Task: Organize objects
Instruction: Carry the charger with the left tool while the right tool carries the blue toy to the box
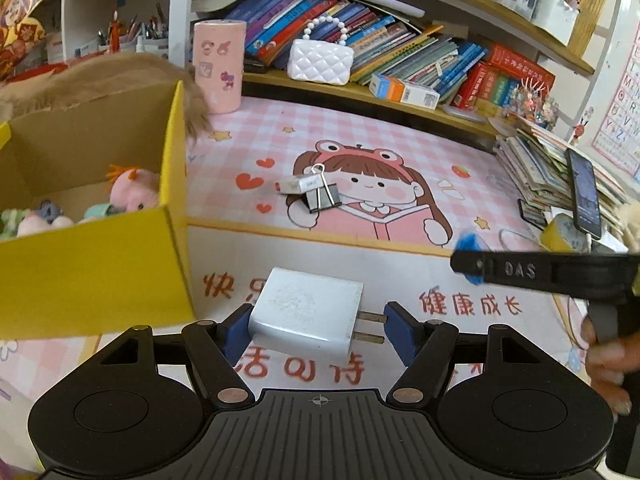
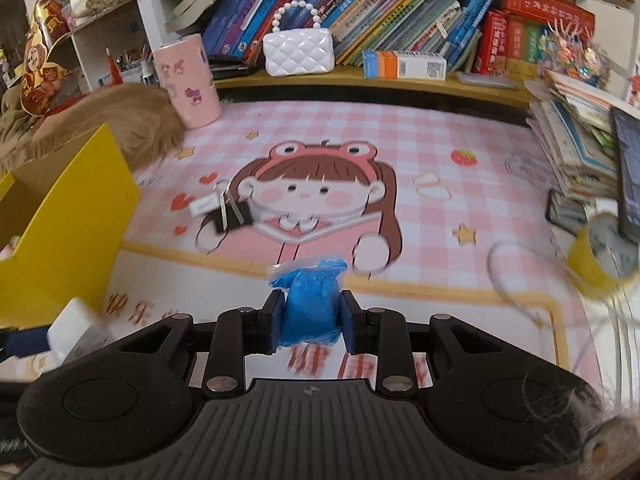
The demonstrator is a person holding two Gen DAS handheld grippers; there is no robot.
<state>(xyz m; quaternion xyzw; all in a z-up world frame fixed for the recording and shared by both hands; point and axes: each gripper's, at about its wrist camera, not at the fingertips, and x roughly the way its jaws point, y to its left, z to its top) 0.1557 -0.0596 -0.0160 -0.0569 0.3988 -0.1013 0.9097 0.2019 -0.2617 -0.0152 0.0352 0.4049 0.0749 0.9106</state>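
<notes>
Left claw (image 1: 316, 330) grips white charger (image 1: 306, 314) just right of yellow box (image 1: 96, 268); right claw (image 2: 310, 320) pinches blue bag (image 2: 310, 304). Lift charger clear of box wall, release inside above plush toys (image 1: 132, 192).

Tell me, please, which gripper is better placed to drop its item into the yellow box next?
Left. The left gripper holds the white charger right beside the yellow box; the right gripper with the blue bag sits farther away.

You're seeing one charger (image 1: 306, 312), one blue bag (image 2: 310, 304), one binder clip (image 1: 322, 196), one yellow box (image 1: 92, 264), one purse (image 1: 320, 60).
</notes>
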